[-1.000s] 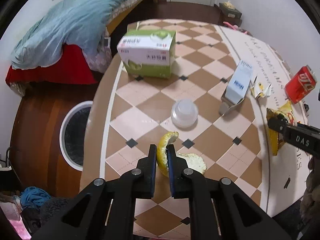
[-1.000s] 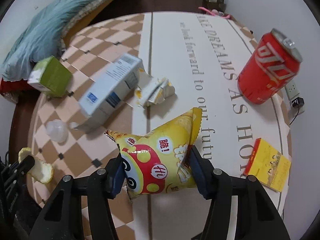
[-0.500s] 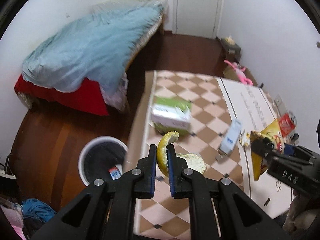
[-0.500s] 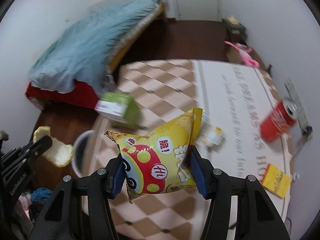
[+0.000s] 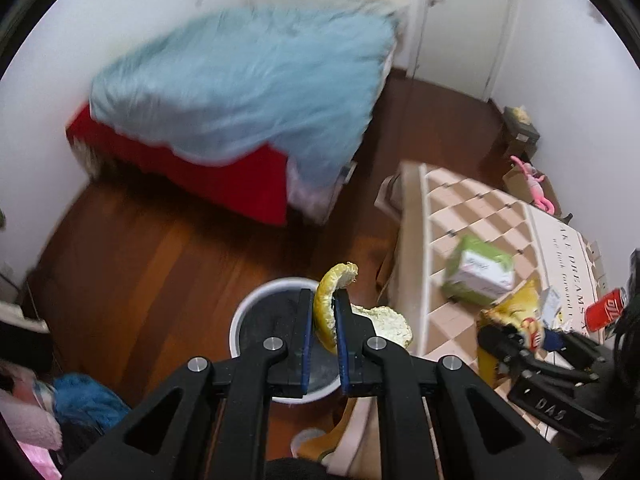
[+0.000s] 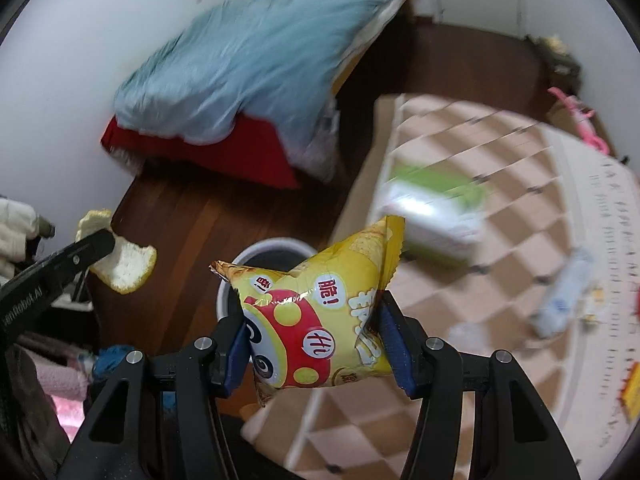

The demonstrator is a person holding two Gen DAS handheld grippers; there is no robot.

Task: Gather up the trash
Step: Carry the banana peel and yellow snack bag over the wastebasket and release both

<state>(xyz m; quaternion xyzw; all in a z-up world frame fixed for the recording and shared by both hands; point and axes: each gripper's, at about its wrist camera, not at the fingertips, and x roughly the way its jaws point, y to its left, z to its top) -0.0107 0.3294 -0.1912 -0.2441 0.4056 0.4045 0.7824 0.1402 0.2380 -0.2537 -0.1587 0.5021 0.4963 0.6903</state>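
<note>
— What's in your left tongs [image 5: 323, 322]?
— They pinch a curl of citrus peel [image 5: 326, 300], held up over the white bin [image 5: 256, 300] on the floor, dead centre of my left view.
— And the right tongs [image 6: 312, 344]?
— Clamped on the yellow chip bag [image 6: 320, 316]; the bin's rim [image 6: 276, 245] shows just behind it at twelve o'clock. The table [image 6: 500, 184] lies at two o'clock.
</note>
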